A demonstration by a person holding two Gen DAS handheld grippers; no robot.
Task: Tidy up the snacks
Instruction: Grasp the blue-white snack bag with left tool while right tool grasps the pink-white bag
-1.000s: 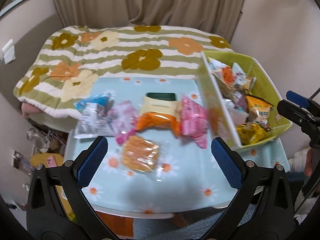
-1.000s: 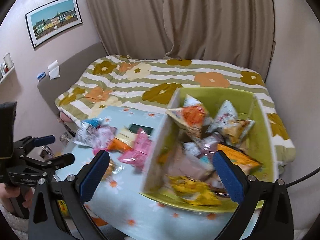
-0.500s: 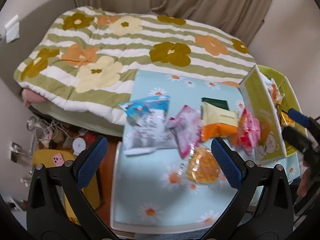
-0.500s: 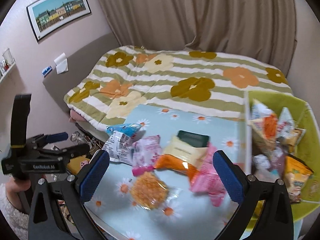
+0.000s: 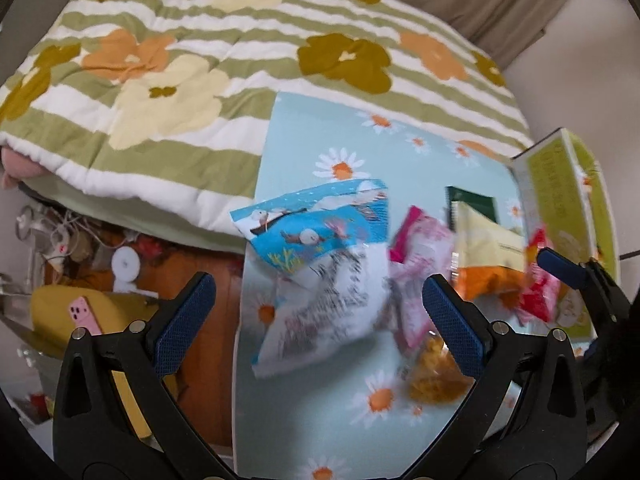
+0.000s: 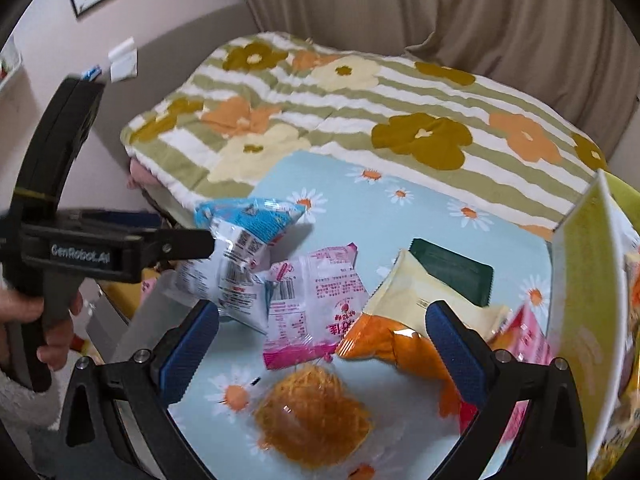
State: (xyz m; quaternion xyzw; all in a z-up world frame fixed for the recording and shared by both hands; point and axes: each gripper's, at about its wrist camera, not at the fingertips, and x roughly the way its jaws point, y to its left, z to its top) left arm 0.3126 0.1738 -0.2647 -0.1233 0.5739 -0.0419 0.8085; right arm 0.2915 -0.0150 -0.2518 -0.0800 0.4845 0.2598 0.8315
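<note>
Several snack packets lie on the daisy-print table [image 5: 320, 144]: a blue and white bag [image 5: 316, 256] [image 6: 244, 248] at the left edge, a pink packet [image 6: 316, 300], a cream and orange bag [image 6: 412, 320], a dark green packet [image 6: 452, 270], a clear pack of orange strands [image 6: 312, 416] and a red-pink packet [image 5: 540, 280]. The yellow-green snack box [image 6: 584, 292] stands at the right. My left gripper [image 5: 320, 316] is open just above the blue and white bag. My right gripper [image 6: 320, 344] is open and empty above the pink and orange packets.
A bed with a flowered green striped quilt [image 6: 360, 120] borders the table's far side. Left of the table, a yellow stool with a pink phone [image 5: 84, 316] and floor clutter lie below. Curtains [image 6: 440, 8] hang behind.
Both grippers have swung left and lower toward the packets. The left one now hangs over the blue and white bag. The snack box has slid to the right edge of both views.
</note>
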